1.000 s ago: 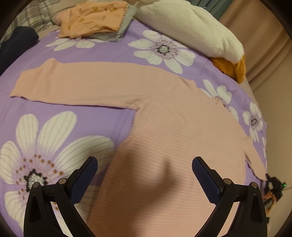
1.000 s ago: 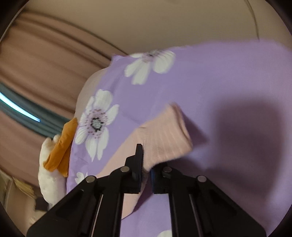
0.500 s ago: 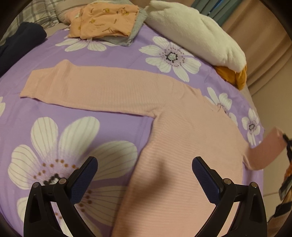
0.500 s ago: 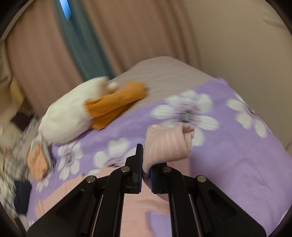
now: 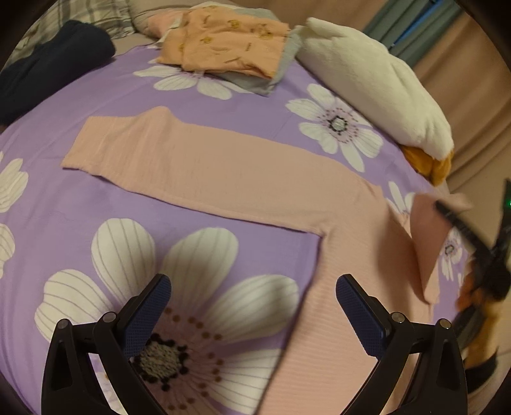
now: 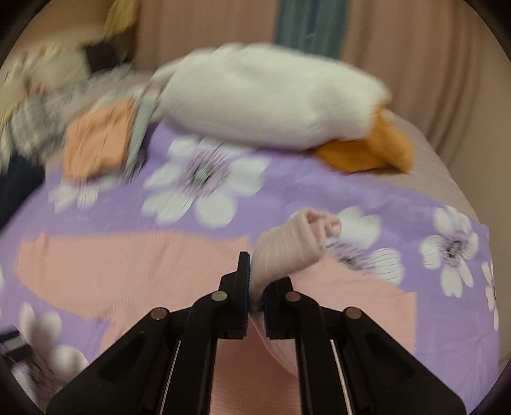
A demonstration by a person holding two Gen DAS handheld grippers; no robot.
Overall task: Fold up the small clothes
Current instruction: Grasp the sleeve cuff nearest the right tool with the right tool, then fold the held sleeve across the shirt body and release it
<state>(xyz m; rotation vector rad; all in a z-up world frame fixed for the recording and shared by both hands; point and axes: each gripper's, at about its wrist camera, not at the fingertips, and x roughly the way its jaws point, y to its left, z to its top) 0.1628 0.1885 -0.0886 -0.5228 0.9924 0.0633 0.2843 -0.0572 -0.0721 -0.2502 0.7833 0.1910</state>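
A pink ribbed long-sleeve top (image 5: 335, 261) lies flat on a purple flowered bedsheet (image 5: 95, 194), one sleeve (image 5: 179, 159) stretched out to the left. My right gripper (image 6: 255, 287) is shut on the cuff of the other sleeve (image 6: 287, 249) and holds it lifted above the top's body (image 6: 351, 306). In the left wrist view that lifted sleeve (image 5: 428, 236) and the right gripper (image 5: 472, 242) show at the right edge. My left gripper (image 5: 254, 295) is open and empty, hovering over the sheet beside the top's left side.
A folded orange garment on a grey one (image 5: 230, 44) lies at the back. A white plush with orange beak (image 5: 377, 79) lies at the back right. A dark navy garment (image 5: 48, 64) and a plaid pillow (image 5: 64, 19) sit at the back left. Curtains (image 6: 415, 64) hang behind.
My right gripper has lifted the sleeve cuff off the sheet and carried it up and over toward the top's body. My left gripper has drifted left, off the top's body.
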